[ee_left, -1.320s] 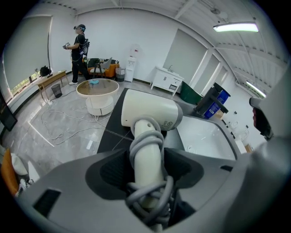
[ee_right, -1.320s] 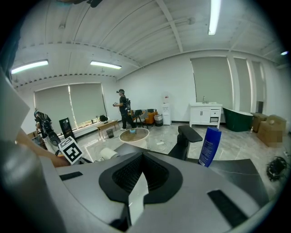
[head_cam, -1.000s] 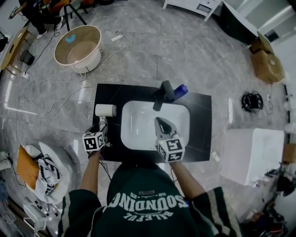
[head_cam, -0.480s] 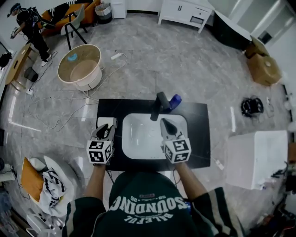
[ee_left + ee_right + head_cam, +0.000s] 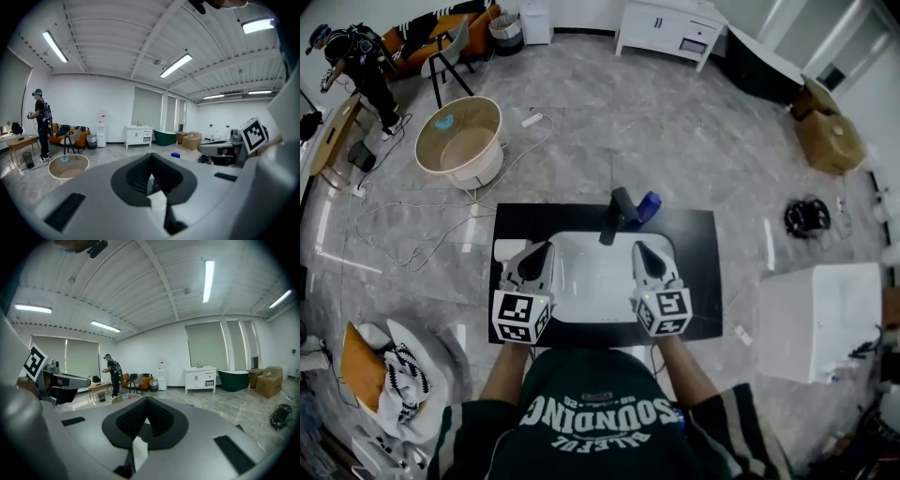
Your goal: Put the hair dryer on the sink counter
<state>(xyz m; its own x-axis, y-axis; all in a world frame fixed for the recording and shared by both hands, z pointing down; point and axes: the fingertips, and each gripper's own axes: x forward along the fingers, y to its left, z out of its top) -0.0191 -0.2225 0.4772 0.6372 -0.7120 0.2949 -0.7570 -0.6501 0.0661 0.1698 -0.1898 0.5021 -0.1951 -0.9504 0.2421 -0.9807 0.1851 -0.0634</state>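
Note:
The white hair dryer (image 5: 507,249) lies on the left part of the black sink counter (image 5: 705,272), partly hidden behind my left gripper (image 5: 544,250). That gripper is raised above the counter, apart from the dryer, and is shut with nothing between its jaws. My right gripper (image 5: 641,249) hangs level with it over the white basin (image 5: 591,272), also shut and empty. Both gripper views look out across the room: the left gripper (image 5: 151,160) and the right gripper (image 5: 146,402) show closed jaws with no object in them.
A black faucet (image 5: 614,214) and a blue bottle (image 5: 648,205) stand at the counter's back edge. On the floor are a round tub (image 5: 459,139), loose cables (image 5: 403,220), a white box (image 5: 816,319) at the right and cardboard boxes (image 5: 830,141). A person (image 5: 356,58) stands far left.
The left gripper has come away from the hair dryer, risen and closed its jaws; the dryer stays on the counter. The right gripper has risen too.

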